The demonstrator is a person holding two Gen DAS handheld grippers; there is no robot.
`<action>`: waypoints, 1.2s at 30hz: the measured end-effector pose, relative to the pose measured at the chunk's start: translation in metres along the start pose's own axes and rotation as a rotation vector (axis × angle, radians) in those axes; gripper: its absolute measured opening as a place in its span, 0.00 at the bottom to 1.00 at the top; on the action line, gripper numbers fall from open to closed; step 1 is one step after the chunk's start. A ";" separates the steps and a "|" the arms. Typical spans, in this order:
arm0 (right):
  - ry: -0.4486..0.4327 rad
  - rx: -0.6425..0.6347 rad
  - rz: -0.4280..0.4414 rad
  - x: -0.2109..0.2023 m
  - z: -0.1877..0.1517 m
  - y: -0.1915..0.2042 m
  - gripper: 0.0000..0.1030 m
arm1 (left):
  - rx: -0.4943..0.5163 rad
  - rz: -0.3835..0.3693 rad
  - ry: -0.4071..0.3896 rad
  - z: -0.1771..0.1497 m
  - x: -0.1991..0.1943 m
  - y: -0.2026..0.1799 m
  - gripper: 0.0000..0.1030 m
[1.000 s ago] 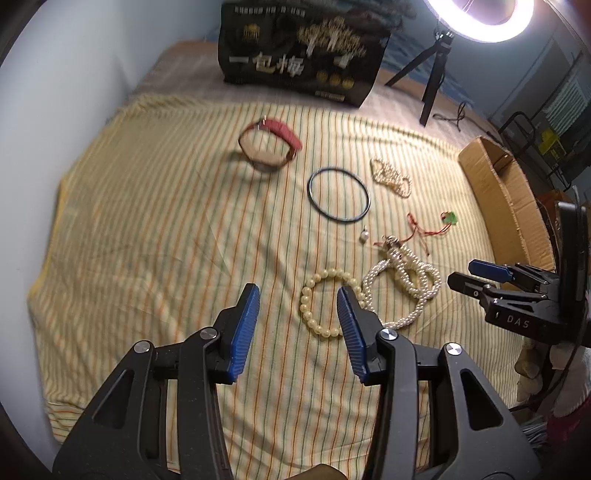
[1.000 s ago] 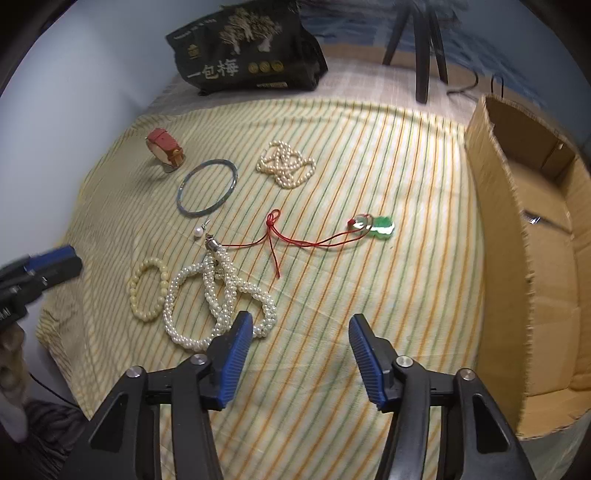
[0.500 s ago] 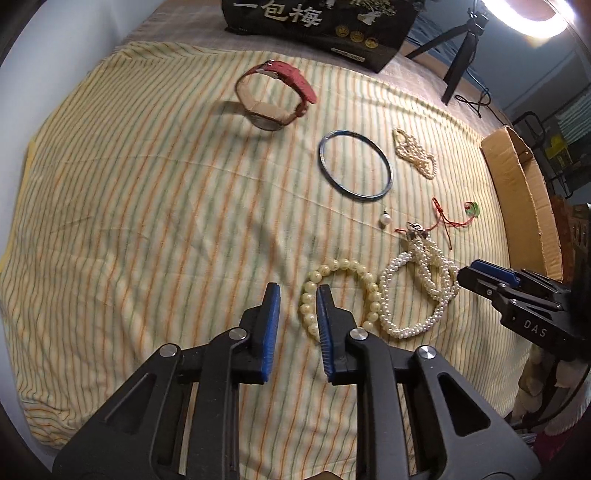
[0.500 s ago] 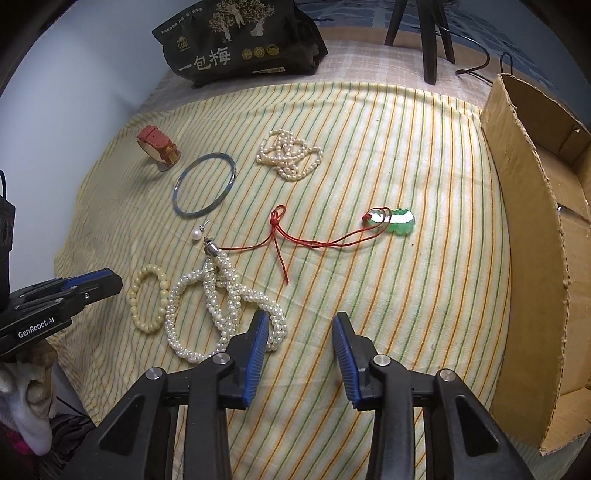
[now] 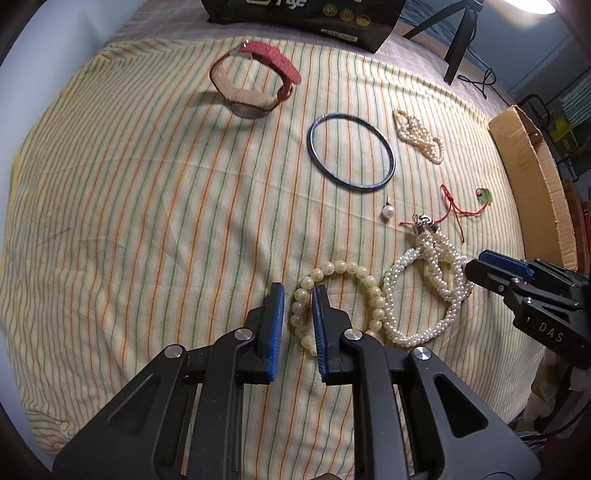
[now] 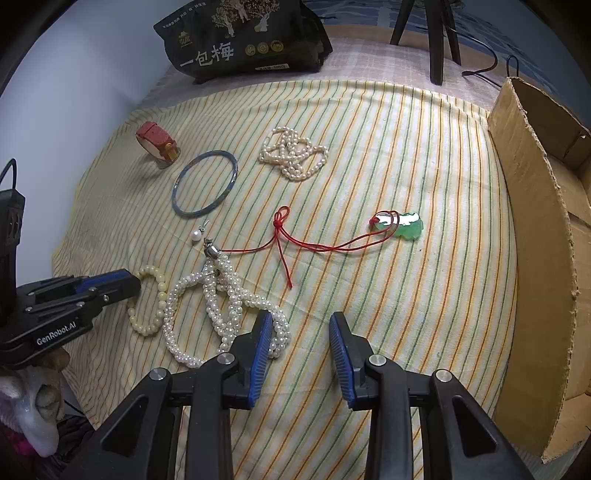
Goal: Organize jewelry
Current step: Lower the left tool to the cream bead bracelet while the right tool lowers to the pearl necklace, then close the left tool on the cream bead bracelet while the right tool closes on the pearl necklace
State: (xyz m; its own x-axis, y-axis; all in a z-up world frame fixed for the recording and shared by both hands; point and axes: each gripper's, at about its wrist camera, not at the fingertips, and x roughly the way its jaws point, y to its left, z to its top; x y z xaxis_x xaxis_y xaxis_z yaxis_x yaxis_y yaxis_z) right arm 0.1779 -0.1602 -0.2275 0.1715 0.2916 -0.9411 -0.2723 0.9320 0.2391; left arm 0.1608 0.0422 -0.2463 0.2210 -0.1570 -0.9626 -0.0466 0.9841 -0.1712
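Observation:
Jewelry lies on a striped cloth (image 5: 129, 192). My left gripper (image 5: 297, 295) has its jaws narrowly apart around the left side of a cream bead bracelet (image 5: 332, 267), seen also in the right wrist view (image 6: 155, 295); whether the pads touch the beads I cannot tell. A white multi-strand pearl necklace (image 5: 424, 291) lies beside it. My right gripper (image 6: 299, 332) is open and empty, its left finger over the necklace's end (image 6: 221, 306). A green pendant on red cord (image 6: 406, 227), blue bangle (image 5: 351, 151), loose pearl (image 5: 388, 211), small pearl strand (image 6: 293, 153) and red watch (image 5: 255, 79) lie farther off.
An open cardboard box (image 6: 546, 236) stands at the right edge of the cloth. A black printed bag (image 6: 243, 37) and a tripod (image 6: 436, 33) stand at the back. The cloth's front edge drops off close below both grippers.
My left gripper moved forward and down to the cream bracelet and narrowed its jaws around the bracelet's left side. My right gripper narrowed, then widened again, staying near the necklace.

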 end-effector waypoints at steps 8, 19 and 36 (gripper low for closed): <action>0.010 -0.017 0.014 0.005 0.001 0.007 0.32 | 0.010 0.009 0.010 0.004 0.009 0.000 0.14; -0.010 -0.127 -0.080 0.013 -0.002 0.033 0.09 | 0.035 0.041 -0.007 0.004 0.012 -0.008 0.06; -0.088 -0.046 0.074 -0.019 -0.003 0.025 0.06 | -0.025 -0.045 -0.077 0.004 -0.028 -0.005 0.05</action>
State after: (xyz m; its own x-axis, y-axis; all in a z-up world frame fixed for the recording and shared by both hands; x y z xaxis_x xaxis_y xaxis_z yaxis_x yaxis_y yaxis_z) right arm 0.1652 -0.1436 -0.2041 0.2315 0.3789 -0.8960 -0.3305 0.8969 0.2939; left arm 0.1590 0.0420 -0.2180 0.2977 -0.1934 -0.9349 -0.0592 0.9736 -0.2202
